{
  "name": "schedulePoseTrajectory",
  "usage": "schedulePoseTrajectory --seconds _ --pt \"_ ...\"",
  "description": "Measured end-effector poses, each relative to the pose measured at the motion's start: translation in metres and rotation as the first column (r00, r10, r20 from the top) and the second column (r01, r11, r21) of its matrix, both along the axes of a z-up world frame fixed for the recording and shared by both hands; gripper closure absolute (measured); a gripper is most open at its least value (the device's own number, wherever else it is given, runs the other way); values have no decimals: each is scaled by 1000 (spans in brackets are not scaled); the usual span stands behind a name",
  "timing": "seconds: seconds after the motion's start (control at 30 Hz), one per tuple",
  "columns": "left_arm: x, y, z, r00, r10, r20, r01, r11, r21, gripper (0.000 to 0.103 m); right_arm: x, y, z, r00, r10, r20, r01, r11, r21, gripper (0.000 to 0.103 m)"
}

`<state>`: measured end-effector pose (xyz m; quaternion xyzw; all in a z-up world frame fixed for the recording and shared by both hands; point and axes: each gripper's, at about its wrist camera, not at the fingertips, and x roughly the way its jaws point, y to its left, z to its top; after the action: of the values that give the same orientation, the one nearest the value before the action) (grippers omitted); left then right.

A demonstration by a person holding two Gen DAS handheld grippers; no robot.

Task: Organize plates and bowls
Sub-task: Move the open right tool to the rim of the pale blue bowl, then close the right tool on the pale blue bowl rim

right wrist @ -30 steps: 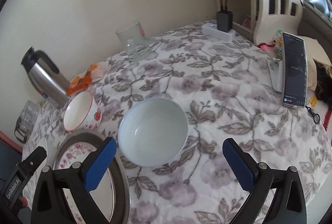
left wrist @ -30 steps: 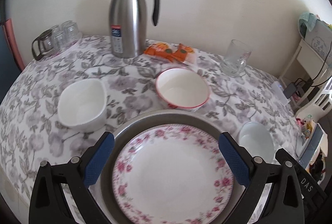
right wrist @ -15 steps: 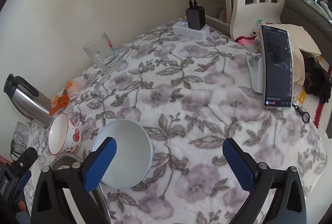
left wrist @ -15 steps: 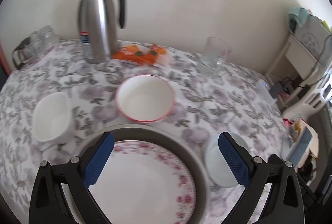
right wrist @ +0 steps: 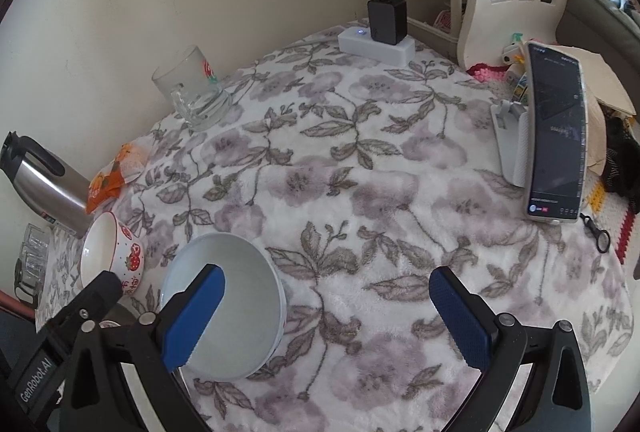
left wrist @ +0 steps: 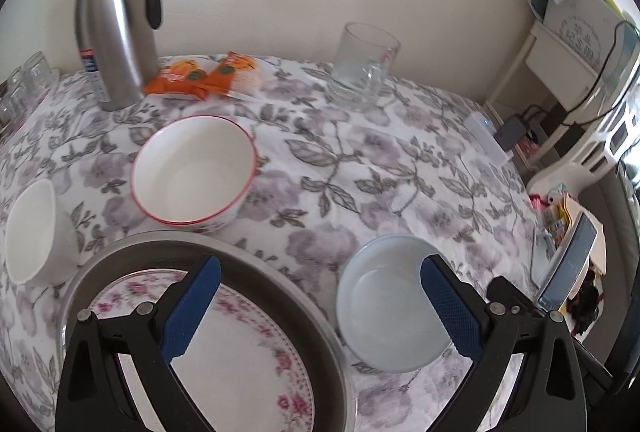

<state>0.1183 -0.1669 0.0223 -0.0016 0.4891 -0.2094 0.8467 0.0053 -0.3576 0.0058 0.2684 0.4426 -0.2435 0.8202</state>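
— Where do we find the dishes?

— The pale blue bowl (left wrist: 390, 306) sits on the floral tablecloth (left wrist: 360, 168), just beside the grey tray (left wrist: 280, 280). On that tray lies the rose-patterned plate (left wrist: 248, 356). Beyond the tray we see the red-rimmed bowl (left wrist: 194, 170), and off to the side the plain white bowl (left wrist: 30, 232).

— And our grippers?

— Our left gripper (left wrist: 320, 306) hangs above the gap between tray and blue bowl, its blue pads spread wide, grasping nothing. Our right gripper (right wrist: 326, 316) is likewise released; one pad overlaps the blue bowl (right wrist: 240, 308) in view, but we cannot tell whether it touches.

— What stands farther out?

— The steel thermos (left wrist: 114, 20) by the wall, orange snack packets (left wrist: 200, 76) beside it, a glass mug (left wrist: 362, 62), and near the table's far edge a white power strip (right wrist: 376, 46) and a phone (right wrist: 556, 136) on a stand.
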Motion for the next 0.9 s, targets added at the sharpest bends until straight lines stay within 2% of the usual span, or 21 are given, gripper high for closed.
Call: schedulePoseTrajectory --seconds 0.2,0.47,0.53,0.8,0.9 --pt "8 -8 -18 999 -12 -49 13 1000 7 3 6 -4 -21 999 0 -52 2 999 35 0" --pt "14 -16 -30 998 -24 -54 24 1000 1 4 15 -1 -37 997 28 -76 -22 997 73 3" --pt "15 -20 -31 999 -32 -41 32 999 18 8 16 0 -40 996 28 -86 -21 997 81 10" --pt "12 -34 -32 994 -103 -27 104 994 43 42 19 4 -49 995 45 -84 -33 990 137 29" --pt "12 -37 -36 992 -119 -40 120 992 42 50 21 7 -50 996 58 -73 -46 987 156 35"
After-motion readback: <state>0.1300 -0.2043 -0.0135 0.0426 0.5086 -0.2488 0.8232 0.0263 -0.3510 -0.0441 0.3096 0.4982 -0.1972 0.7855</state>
